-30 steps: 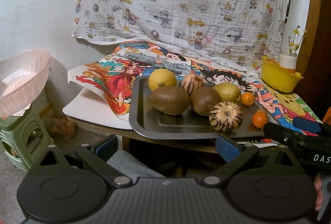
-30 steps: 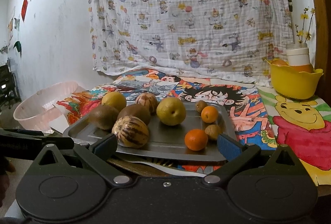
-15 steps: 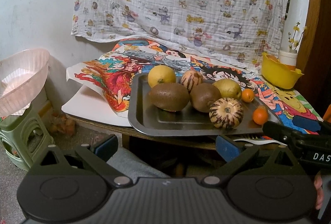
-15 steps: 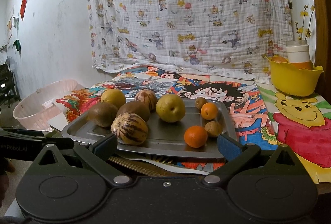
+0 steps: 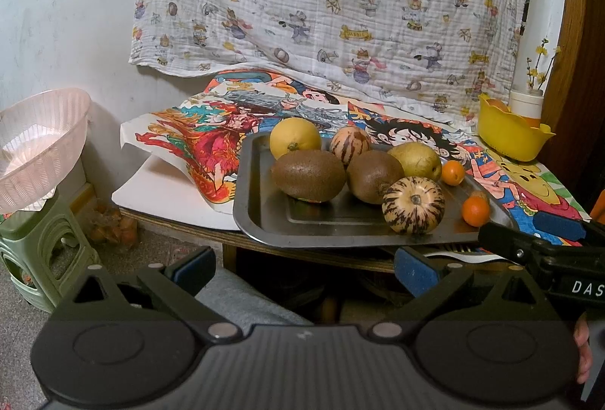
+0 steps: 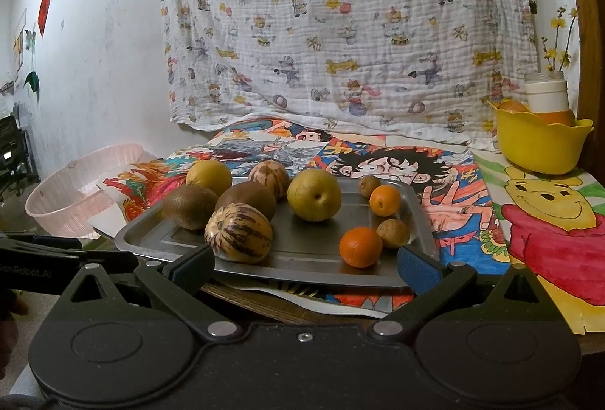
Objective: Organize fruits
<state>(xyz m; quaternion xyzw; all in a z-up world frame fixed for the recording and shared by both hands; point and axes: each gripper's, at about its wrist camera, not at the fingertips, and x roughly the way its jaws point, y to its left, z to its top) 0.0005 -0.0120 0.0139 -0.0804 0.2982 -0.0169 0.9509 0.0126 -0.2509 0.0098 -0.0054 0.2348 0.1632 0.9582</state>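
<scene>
Both hand-held grippers hover at the near edge of the counter (image 6: 559, 300), level with the metal tray (image 6: 310, 270): the left hand-held gripper (image 5: 302, 268) and the right hand-held gripper (image 6: 304, 260) each have their blue pads spread wide with nothing between them. All the loose fruit lies on the tray: a yellow citrus (image 5: 295, 137), two kiwis (image 5: 308, 175), two striped melons (image 6: 238, 238), a pear (image 6: 314, 194), two small oranges (image 6: 360, 246) and two small brown fruits (image 6: 393, 233). A pink basket (image 5: 38, 145) stands on a green stool (image 5: 41, 258) off the counter's left side, and a yellow bowl (image 6: 540, 141), already holding something orange, sits at the counter's far right. Which container is meant for which fruit cannot be read from this scene, and fruit gathered on the tray suits either a sorting under way or a tidy end state. For any pick, align the open pads on either side of a single fruit at its widest part, approaching low from the front. Close gently, because round, smooth fruit is likely to roll or squirt out under an off-centre pinch. Favour outlying pieces over the tightly clustered kiwis and melons, where a pad could nudge a neighbour.
</scene>
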